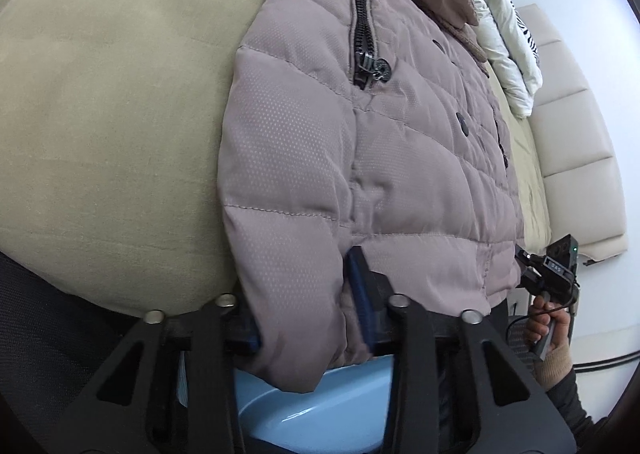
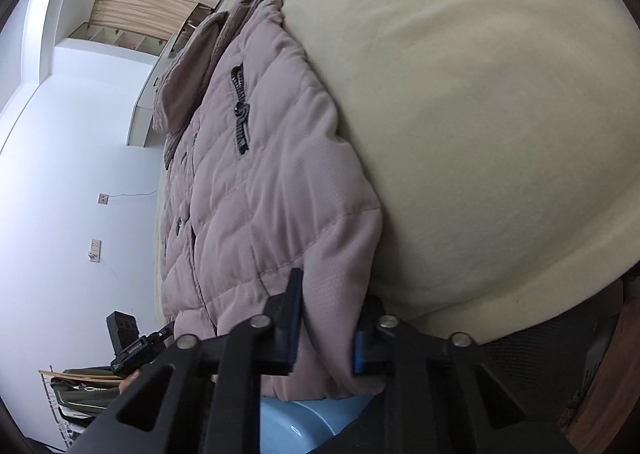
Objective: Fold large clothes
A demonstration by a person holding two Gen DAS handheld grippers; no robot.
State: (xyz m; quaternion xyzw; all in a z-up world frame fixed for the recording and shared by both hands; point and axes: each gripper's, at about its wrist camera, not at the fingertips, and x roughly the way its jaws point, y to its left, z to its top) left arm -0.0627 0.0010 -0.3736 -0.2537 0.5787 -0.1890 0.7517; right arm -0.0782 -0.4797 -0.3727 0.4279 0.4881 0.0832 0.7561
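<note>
A mauve quilted puffer jacket [image 1: 360,142] lies on a bed with a beige sheet [image 1: 100,94]. It has black zip pockets and dark snap buttons. My left gripper [image 1: 308,318] is shut on the jacket's hem at one bottom corner. In the right wrist view the jacket [image 2: 256,190] stretches away from me, and my right gripper [image 2: 326,334] is shut on the hem at the other bottom corner. The right gripper also shows in the left wrist view [image 1: 552,270], held by a hand. The left gripper also shows in the right wrist view [image 2: 132,346].
A white duvet [image 1: 504,34] is bunched at the far end of the bed by the padded headboard [image 1: 572,142]. A light blue basin [image 1: 320,414] sits below both grippers; it also shows in the right wrist view [image 2: 296,426]. A white wall [image 2: 60,174] and wooden shelving [image 2: 136,10] stand beside the bed.
</note>
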